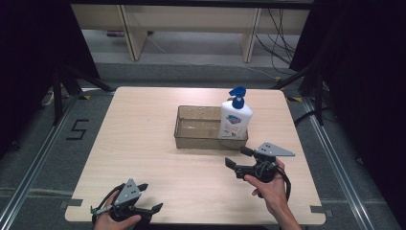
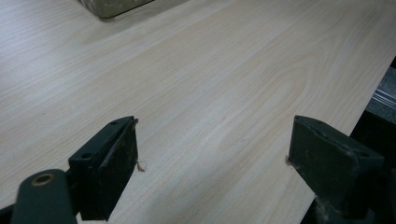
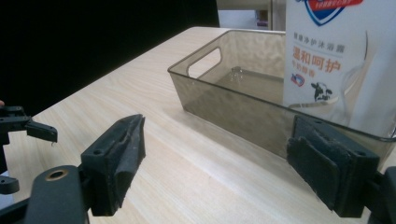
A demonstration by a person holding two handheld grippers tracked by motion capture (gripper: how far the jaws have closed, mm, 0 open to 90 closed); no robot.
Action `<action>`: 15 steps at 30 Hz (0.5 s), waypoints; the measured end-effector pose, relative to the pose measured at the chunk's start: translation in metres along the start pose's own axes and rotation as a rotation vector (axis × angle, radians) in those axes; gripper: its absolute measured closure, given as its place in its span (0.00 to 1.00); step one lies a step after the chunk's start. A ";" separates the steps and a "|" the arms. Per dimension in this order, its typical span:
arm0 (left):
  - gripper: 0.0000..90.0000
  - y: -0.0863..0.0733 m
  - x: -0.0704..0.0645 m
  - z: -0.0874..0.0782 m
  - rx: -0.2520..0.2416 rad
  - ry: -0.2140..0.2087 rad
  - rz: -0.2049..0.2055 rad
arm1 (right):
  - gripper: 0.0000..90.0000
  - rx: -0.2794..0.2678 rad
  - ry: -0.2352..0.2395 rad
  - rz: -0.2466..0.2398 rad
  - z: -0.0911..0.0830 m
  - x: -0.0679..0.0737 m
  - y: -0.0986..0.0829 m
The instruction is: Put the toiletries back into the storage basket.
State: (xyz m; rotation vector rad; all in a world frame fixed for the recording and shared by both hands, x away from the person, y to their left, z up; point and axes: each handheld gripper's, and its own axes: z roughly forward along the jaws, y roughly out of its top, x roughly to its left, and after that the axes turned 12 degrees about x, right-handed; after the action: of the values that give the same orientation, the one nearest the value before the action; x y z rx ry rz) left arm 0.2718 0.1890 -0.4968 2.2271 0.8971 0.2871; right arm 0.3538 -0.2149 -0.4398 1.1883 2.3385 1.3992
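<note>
Standing upright in the right end of a clear, smoke-tinted bin [image 1: 191, 136], a white pump bottle [image 1: 234, 120] of body wash is the sole item inside, its base on the bin floor and its side close against the right-hand wall. The bottle carries a blue pump head, a blue-and-red shield logo and, seen close in the right gripper view [image 3: 336, 56], red Chinese lettering above a small cow picture. The bin is rectangular with cut-out handles at the short ends [image 3: 233, 70] and sits right of centre on the pale wood-grain desk [image 1: 143, 143].

Just in front of the bin's near right corner hovers the right gripper [image 1: 231, 167], held in the person's right hand [image 1: 270, 189] with the forearm entering from the bottom edge; the grey three-cornered plate on top points right. Its fingers [image 3: 116, 158] are spread wide with nothing between them, aimed at the bin's near wall, one finger [image 3: 327, 163] close to the wall in front of the bottle, though contact cannot be judged.

Well apart, at the desk's near left edge, the left gripper [image 1: 149, 197] rests low in the left hand [image 1: 112, 220], pointing right. Its fingers [image 2: 112, 163] are likewise spread over bare wood, with a corner of the bin [image 2: 112, 7] far ahead.
</note>
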 end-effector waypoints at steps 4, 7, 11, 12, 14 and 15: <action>0.17 0.000 0.000 0.000 -0.001 -0.005 -0.005 | 0.21 -0.012 -0.007 -0.003 0.000 0.002 -0.004; 0.17 0.000 0.000 -0.001 0.009 -0.002 -0.002 | 0.21 0.010 0.008 0.011 -0.001 0.003 -0.007; 0.17 0.000 0.000 0.000 0.003 -0.008 -0.010 | 0.20 0.017 0.005 -0.002 -0.001 0.003 -0.012; 0.17 0.000 -0.001 0.000 0.004 -0.009 -0.010 | 0.20 0.017 0.005 -0.002 -0.001 0.003 -0.012; 0.17 0.000 -0.001 0.001 0.001 -0.013 -0.009 | 0.19 0.031 0.006 -0.007 0.000 0.002 -0.013; 0.17 0.000 -0.001 0.001 0.005 -0.008 -0.010 | 0.19 0.031 0.018 0.013 -0.001 0.003 -0.014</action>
State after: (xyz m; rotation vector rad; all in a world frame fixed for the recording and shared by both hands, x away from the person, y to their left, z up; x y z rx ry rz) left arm 0.2715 0.1884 -0.4972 2.2262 0.9051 0.2713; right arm 0.3434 -0.2164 -0.4499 1.2056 2.3773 1.3885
